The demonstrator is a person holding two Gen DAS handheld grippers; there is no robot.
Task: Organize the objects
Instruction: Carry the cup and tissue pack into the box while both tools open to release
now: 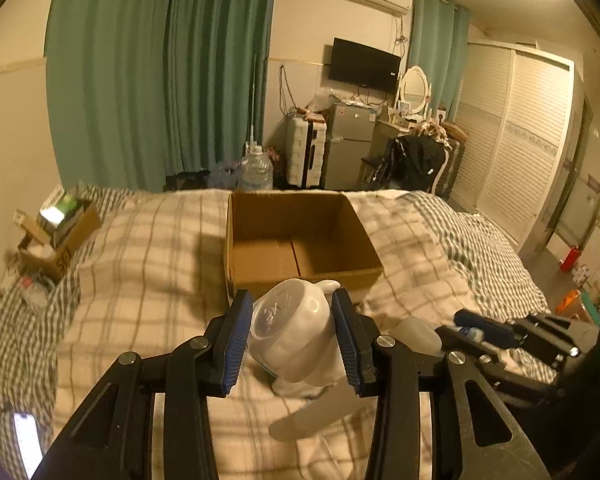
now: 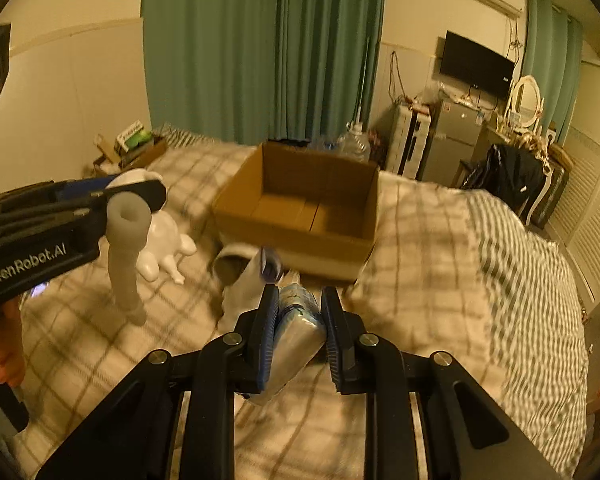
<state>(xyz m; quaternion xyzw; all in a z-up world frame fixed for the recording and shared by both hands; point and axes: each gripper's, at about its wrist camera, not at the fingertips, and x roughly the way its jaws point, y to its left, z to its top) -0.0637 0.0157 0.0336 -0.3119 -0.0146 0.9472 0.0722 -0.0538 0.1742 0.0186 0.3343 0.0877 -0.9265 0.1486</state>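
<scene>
An open brown cardboard box sits on the plaid bed, empty inside; it also shows in the right wrist view. My left gripper is shut on a white figurine-like toy and holds it above the bedding just in front of the box; the toy shows from the side in the right wrist view. My right gripper is shut on a blue and white plastic packet, just short of the box's near wall. A pale tube stands at the left.
A white cup-like object lies on its side by the box's near corner. A small box of items sits at the bed's far left. A phone lies at the lower left. A water jug, fridge and wardrobe stand beyond the bed.
</scene>
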